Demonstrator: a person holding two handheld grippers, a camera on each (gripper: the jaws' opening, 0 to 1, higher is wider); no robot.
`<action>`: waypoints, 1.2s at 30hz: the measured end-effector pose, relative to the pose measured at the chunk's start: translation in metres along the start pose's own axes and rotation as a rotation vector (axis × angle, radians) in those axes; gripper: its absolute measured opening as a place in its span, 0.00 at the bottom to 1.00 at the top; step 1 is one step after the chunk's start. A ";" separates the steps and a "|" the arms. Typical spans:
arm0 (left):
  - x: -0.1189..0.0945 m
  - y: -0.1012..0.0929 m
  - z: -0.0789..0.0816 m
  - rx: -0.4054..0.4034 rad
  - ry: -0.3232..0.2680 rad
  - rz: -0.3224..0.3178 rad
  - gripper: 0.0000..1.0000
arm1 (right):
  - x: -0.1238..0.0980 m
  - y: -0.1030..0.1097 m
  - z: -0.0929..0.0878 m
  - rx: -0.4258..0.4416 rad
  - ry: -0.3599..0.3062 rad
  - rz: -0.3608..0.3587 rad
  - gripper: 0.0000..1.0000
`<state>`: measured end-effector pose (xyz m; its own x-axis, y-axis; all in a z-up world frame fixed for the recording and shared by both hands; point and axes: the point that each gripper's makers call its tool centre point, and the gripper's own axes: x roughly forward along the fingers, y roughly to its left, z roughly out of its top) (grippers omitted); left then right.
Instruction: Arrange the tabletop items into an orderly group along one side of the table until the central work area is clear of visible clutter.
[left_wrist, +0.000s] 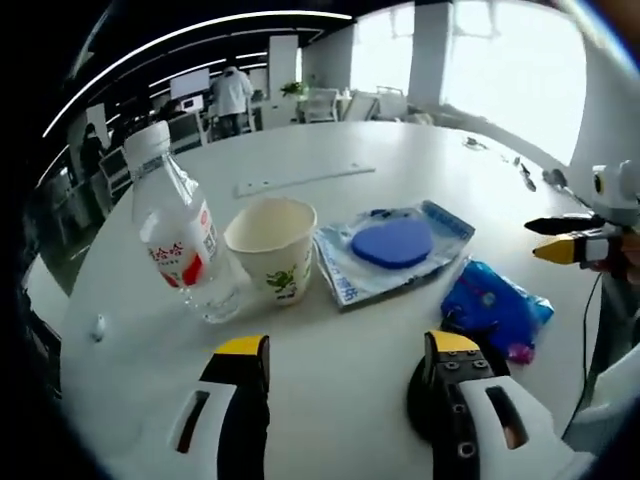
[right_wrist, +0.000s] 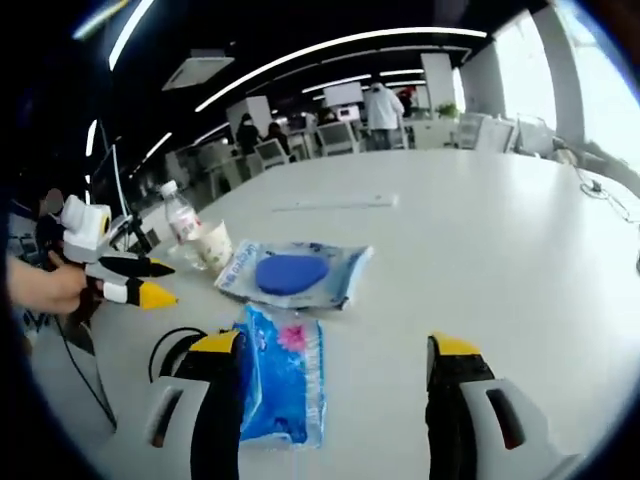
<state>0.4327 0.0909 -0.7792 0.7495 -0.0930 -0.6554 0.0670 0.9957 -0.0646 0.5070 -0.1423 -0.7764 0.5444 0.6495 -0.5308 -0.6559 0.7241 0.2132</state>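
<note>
On the smooth white counter (left_wrist: 420, 160) stand a clear ribbed plastic bottle (left_wrist: 180, 235) and paper cup (left_wrist: 272, 247), beside a crinkly pouch (left_wrist: 392, 247) and blue packet (right_wrist: 282, 372). Both hand-held grippers, left (left_wrist: 350, 372) and right (right_wrist: 330, 375), gape wide, empty.

A clear water bottle (left_wrist: 178, 232) with a white cap and red-and-white label stands beyond the left gripper (left_wrist: 345, 362), whose black jaws carry yellow tips. Beside it, a cream paper cup (left_wrist: 272, 246) bears a green leaf print. A pale blue packet (left_wrist: 392, 247) shows a deep blue disc; a bright blue pouch (right_wrist: 280, 372) with pink accents lies between the right gripper's (right_wrist: 335, 352) jaws on the white table (right_wrist: 480, 240).
</note>
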 end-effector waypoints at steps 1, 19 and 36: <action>0.001 -0.002 0.003 0.012 -0.003 -0.009 0.58 | -0.002 0.001 -0.001 0.005 -0.001 -0.001 0.73; 0.037 -0.055 0.023 0.150 0.005 -0.189 0.52 | -0.038 0.018 -0.045 0.123 0.029 -0.069 0.68; 0.053 -0.097 0.020 0.245 0.064 -0.340 0.42 | -0.040 0.053 -0.072 0.263 0.068 -0.068 0.64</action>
<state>0.4788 -0.0105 -0.7929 0.6155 -0.4087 -0.6739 0.4637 0.8792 -0.1097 0.4125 -0.1464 -0.8032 0.5404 0.5869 -0.6029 -0.4562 0.8065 0.3762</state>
